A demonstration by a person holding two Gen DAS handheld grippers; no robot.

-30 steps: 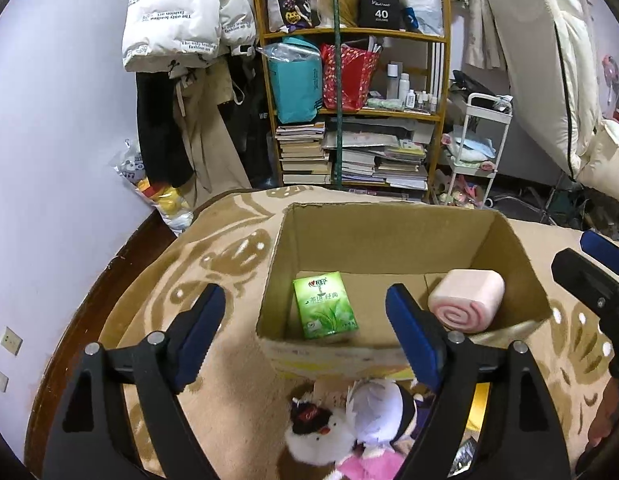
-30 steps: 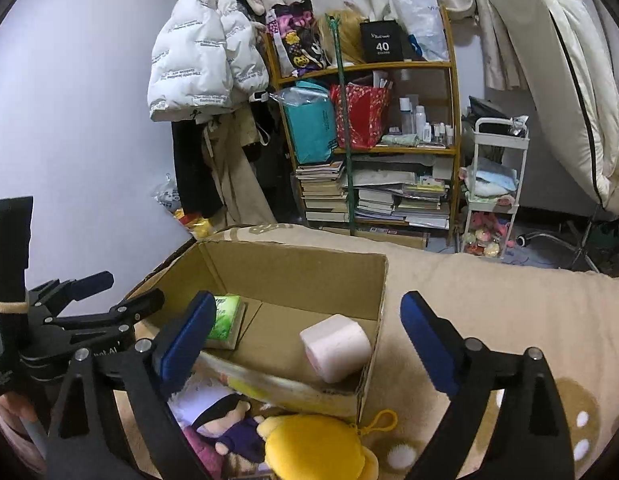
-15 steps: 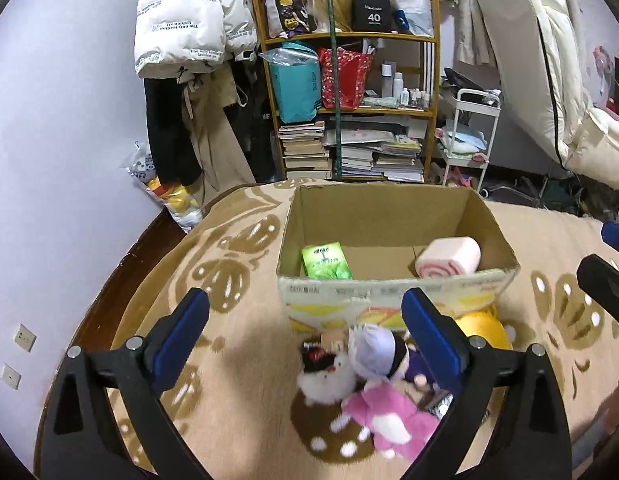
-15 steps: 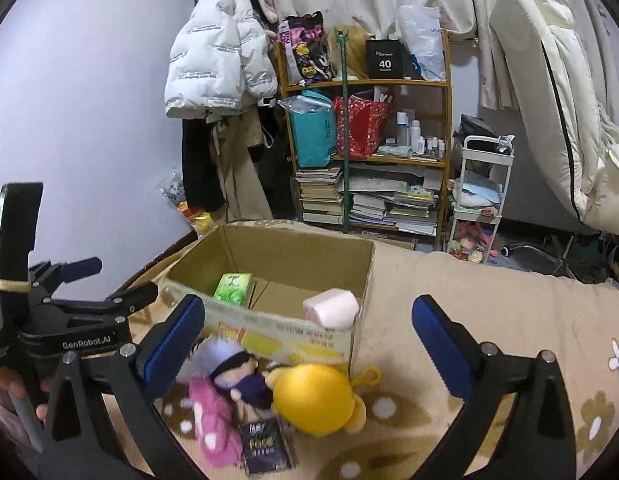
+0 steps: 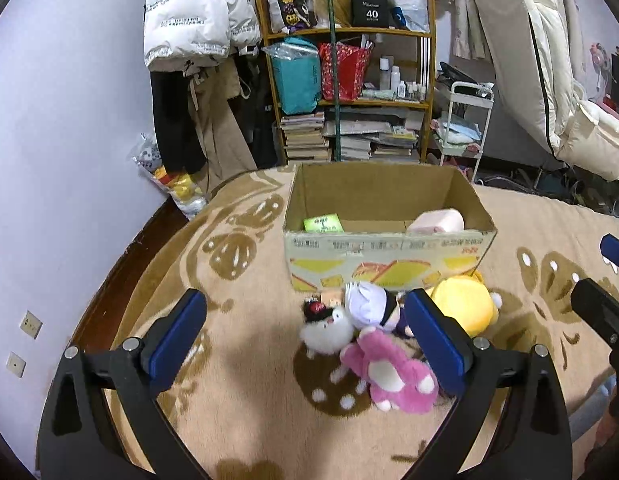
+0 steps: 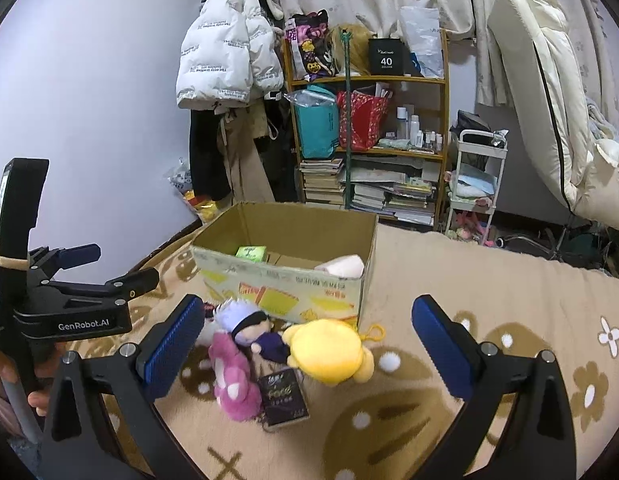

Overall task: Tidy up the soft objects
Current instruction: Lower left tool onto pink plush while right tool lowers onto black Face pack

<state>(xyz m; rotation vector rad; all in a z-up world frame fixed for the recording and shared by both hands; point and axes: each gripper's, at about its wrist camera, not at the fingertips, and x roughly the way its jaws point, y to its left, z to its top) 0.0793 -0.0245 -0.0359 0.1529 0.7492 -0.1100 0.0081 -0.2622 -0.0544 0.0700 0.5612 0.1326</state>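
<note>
A corrugated cardboard box (image 5: 389, 256) is seen on a plush beige blanket (image 5: 245, 392); a glossy green packet (image 5: 322, 224) and a cylindrical pink roll-shaped cushion (image 5: 437, 221) lie inside it. Just before its printed front wall, fluffy toys are heaped: a white one (image 5: 327, 330), a pink one (image 5: 389, 372), a round yellow one (image 6: 329, 350). The left gripper (image 5: 305, 344) and right gripper (image 6: 307, 344) are spread wide, nothing between the pads. Compared with a second earlier, both have been drawn back from the box, and the left jaws have just been opening.
</note>
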